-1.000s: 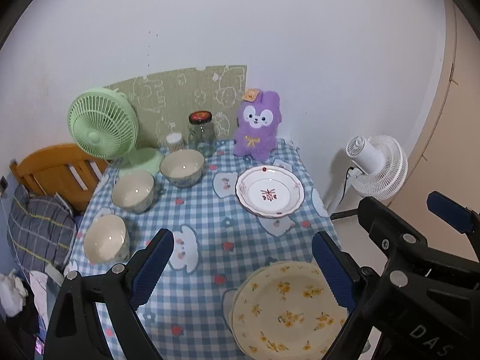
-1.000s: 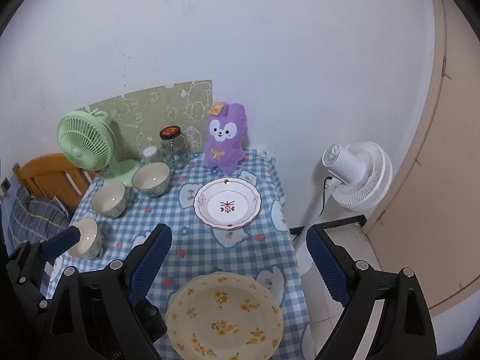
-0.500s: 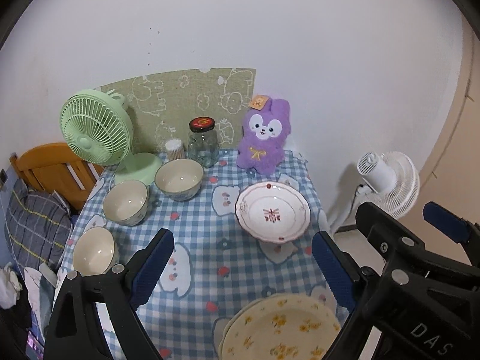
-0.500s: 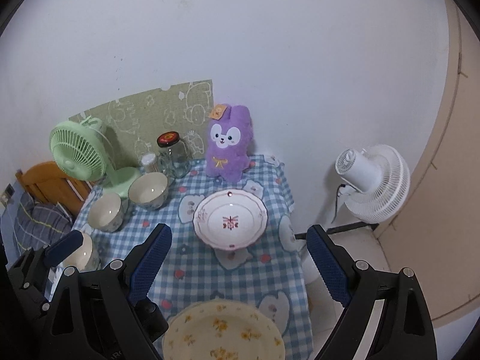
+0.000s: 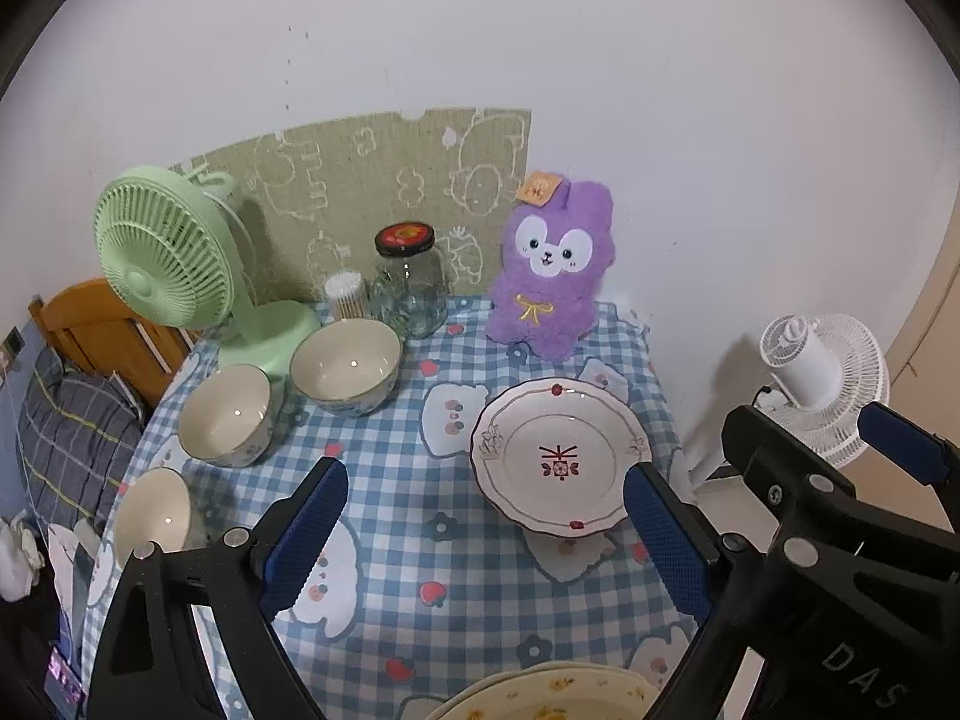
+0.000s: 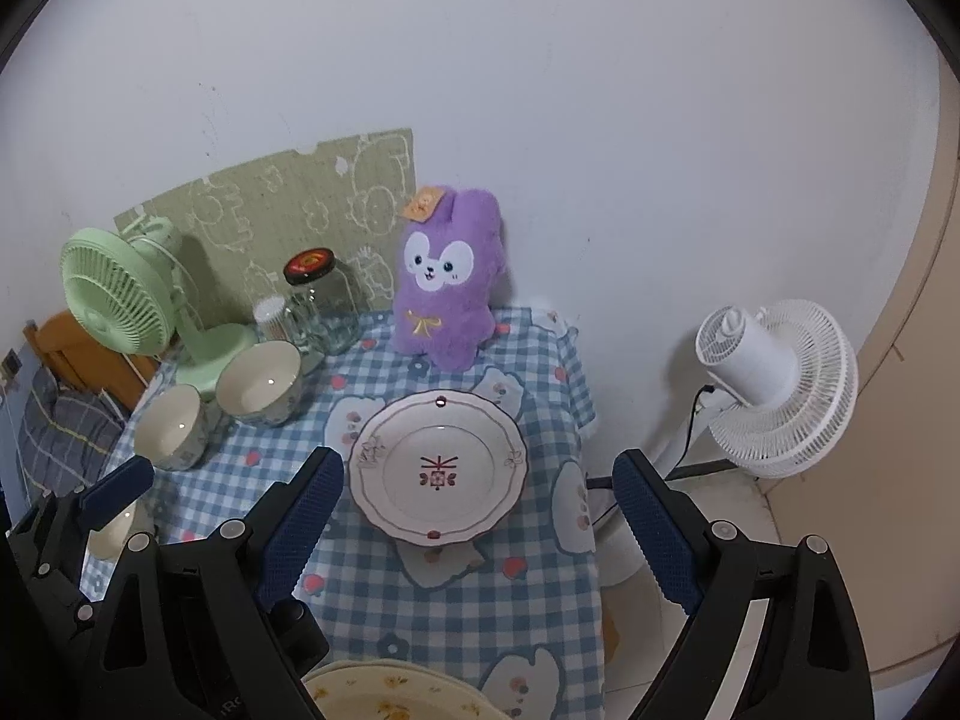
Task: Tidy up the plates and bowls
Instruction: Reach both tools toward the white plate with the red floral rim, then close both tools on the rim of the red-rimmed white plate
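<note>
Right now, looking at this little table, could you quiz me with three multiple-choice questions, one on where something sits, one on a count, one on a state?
1. Where does the purple plush rabbit sit?
A. at the back of the blue checked tablecloth, against the wall
B. inside a bowl
C. on the floor

2. How many cream ceramic bowls stand on the left side of the table?
A. one
B. three
C. five

3. In what state is the white scalloped plate with the red centre motif?
A. gripped by tongs
B. upside down
C. lying flat and empty, untouched

Answers: 1 A, the rabbit leans by the wall behind the plate. 2 B, the left wrist view shows three in a curved row. 3 C, the right tongs stand wide open short of it, holding nothing.
</note>
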{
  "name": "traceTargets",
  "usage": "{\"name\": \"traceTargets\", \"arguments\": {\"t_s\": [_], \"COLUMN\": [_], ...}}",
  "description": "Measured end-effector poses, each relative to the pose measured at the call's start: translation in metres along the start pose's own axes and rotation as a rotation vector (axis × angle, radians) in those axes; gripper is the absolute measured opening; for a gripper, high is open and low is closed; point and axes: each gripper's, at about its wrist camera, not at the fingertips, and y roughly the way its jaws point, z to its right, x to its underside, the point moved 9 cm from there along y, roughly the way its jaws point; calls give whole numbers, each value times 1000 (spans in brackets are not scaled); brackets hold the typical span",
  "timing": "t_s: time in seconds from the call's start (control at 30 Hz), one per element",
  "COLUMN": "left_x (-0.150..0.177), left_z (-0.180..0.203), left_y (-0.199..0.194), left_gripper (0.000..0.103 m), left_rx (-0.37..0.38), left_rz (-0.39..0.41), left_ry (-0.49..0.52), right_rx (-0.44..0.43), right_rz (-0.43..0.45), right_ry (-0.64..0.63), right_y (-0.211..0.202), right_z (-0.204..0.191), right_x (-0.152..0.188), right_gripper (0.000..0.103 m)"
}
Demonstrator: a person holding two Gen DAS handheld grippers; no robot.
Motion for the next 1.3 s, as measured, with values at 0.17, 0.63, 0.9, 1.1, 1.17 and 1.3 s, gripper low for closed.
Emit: {"name": "traceTargets", "arguments": {"t_s": [0.17, 0.63, 0.9, 1.1, 1.17, 1.3], "left_x": [2, 16, 26, 26, 27, 29], "left_z": [4, 6, 9, 11, 12, 12], "left_y": [27, 102, 142, 160, 168, 181], "left_gripper": [94, 80, 77, 76, 74, 73], "left_rx": [-7, -42, -15, -32, -36, -49], "left_rz": [-28, -87, -153, -146, -154, -157], "left_ry": [-20, -24, -23, -11, -4, 10], "right_rx": [6, -2, -34, -39, -35, -30], "right_rz": [-22, -70, -98, -133, -143, -154], "right_ry": [-12, -34, -9, 10, 10, 6], "right_y": [28, 109, 145, 170, 178, 192], "right_z": [5, 12, 15, 19, 21, 23], "right_x": [0, 12, 21, 28, 30, 33], "right_gripper": [93, 84, 78, 77, 76, 73]}}
